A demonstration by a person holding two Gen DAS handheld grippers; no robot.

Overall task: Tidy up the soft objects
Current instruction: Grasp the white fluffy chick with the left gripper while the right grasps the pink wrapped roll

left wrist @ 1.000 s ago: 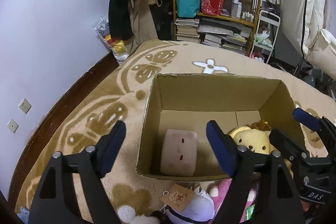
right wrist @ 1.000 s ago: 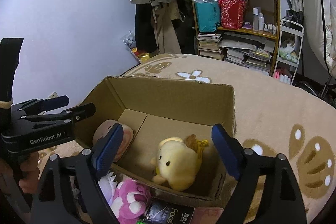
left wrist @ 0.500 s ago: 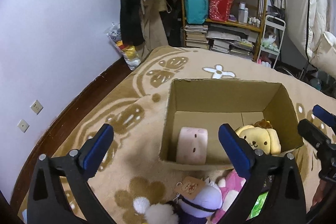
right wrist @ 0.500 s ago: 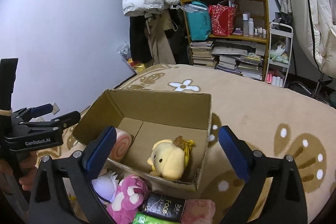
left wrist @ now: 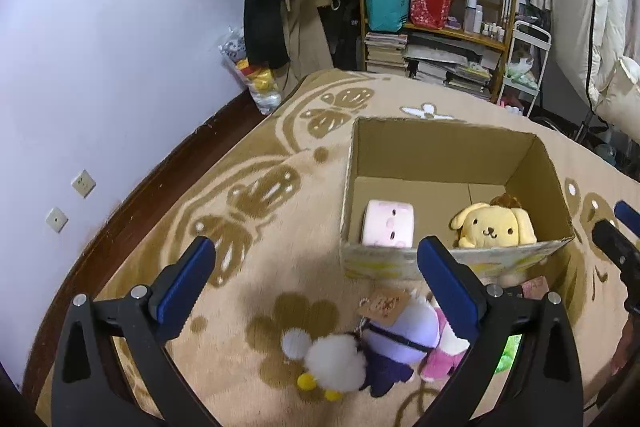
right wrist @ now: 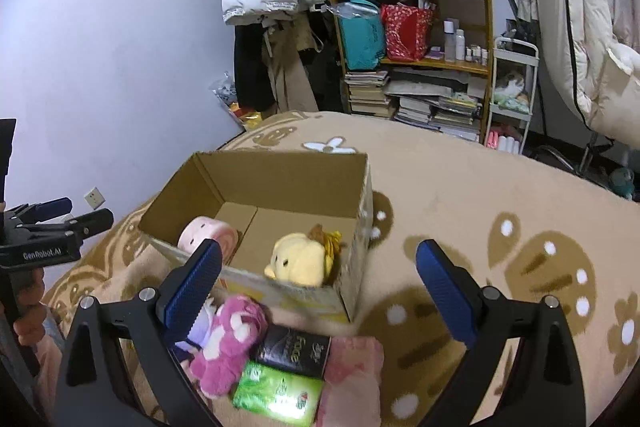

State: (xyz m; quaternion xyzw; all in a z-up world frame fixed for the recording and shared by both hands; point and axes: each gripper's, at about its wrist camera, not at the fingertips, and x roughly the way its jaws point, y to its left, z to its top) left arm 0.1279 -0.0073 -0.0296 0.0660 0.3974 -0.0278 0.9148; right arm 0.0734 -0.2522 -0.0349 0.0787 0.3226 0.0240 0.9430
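Observation:
An open cardboard box (left wrist: pixel 440 147) stands on the rug and holds a pink square plush (left wrist: pixel 388 223) and a yellow dog plush (left wrist: pixel 494 225). The box (right wrist: pixel 280 175), the pink plush (right wrist: pixel 202 235) and the yellow plush (right wrist: pixel 302 259) also show in the right wrist view. In front of the box lie a purple and white plush (left wrist: pixel 384 339) with a tag, a pink plush (right wrist: pixel 230 339), a black packet (right wrist: pixel 296 349), a green packet (right wrist: pixel 278 391) and a pink soft item (right wrist: pixel 352 379). My left gripper (left wrist: pixel 314 287) is open and empty above the rug near the loose toys. My right gripper (right wrist: pixel 318 287) is open and empty above them.
A beige patterned rug (left wrist: pixel 248 195) covers the floor. A lilac wall (left wrist: pixel 100 67) with sockets runs along the left. A shelf (left wrist: pixel 436 11) with books and bags, hanging coats (right wrist: pixel 272 27) and a white cart (left wrist: pixel 524 67) stand at the back.
Both grippers have pulled back and up from the box, so the box looks smaller and the loose toys in front of it come into view. Both stay open and empty.

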